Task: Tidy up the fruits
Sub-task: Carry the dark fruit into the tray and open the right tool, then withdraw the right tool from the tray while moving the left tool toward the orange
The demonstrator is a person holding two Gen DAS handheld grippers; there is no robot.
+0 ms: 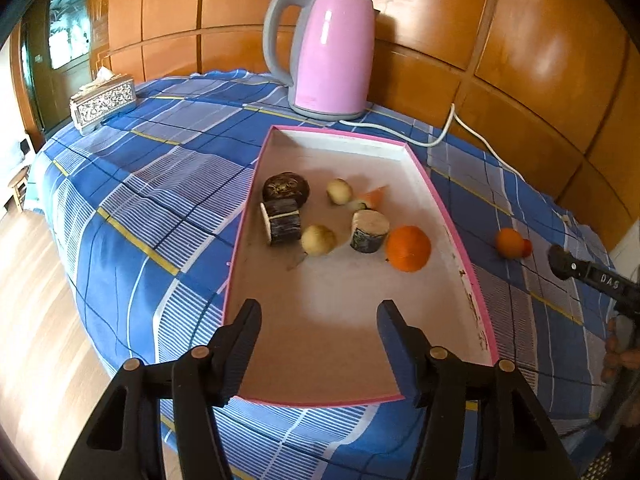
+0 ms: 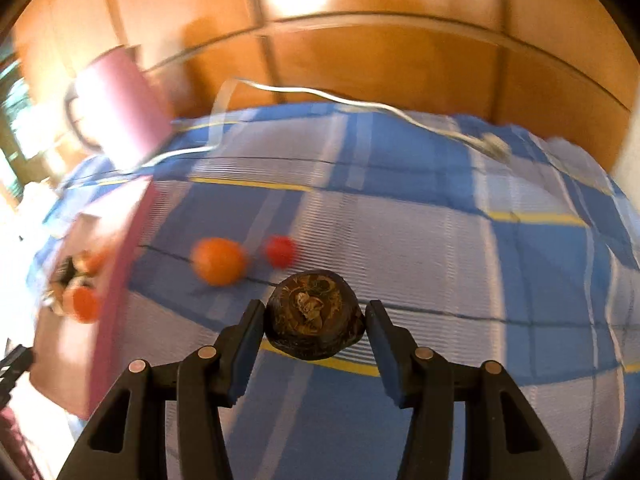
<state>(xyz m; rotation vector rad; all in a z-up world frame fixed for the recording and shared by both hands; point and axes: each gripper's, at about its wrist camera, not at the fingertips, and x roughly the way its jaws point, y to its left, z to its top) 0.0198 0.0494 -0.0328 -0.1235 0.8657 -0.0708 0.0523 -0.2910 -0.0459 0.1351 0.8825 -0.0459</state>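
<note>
Right wrist view showed the right gripper (image 2: 315, 326) with its fingers pinching a dark fruit (image 2: 315, 326) from both sides, the fruit sitting right at the fingertips and apparently lifted off the checked cloth (image 2: 400, 220). The background was smeared, so the hand seemed to be swinging. Ahead and left of the fingers lay an orange (image 2: 219, 261) and a small red fruit (image 2: 281, 251) on the cloth; farther left was the pink-rimmed tray (image 2: 120, 256).

Left gripper (image 1: 318, 312) hung over the tray's (image 1: 460, 240) near end, fingers spread and holding nothing. Beyond its tips sat a second dark fruit (image 1: 285, 188), cut dark pieces, pale fruits and another orange (image 1: 408, 248).

To finish the carry well, the grip probably needed to stay firm, since the hold was only at the tips. Releasing low over bare tray floor, near the matching dark fruit, would likely limit rolling.
</note>
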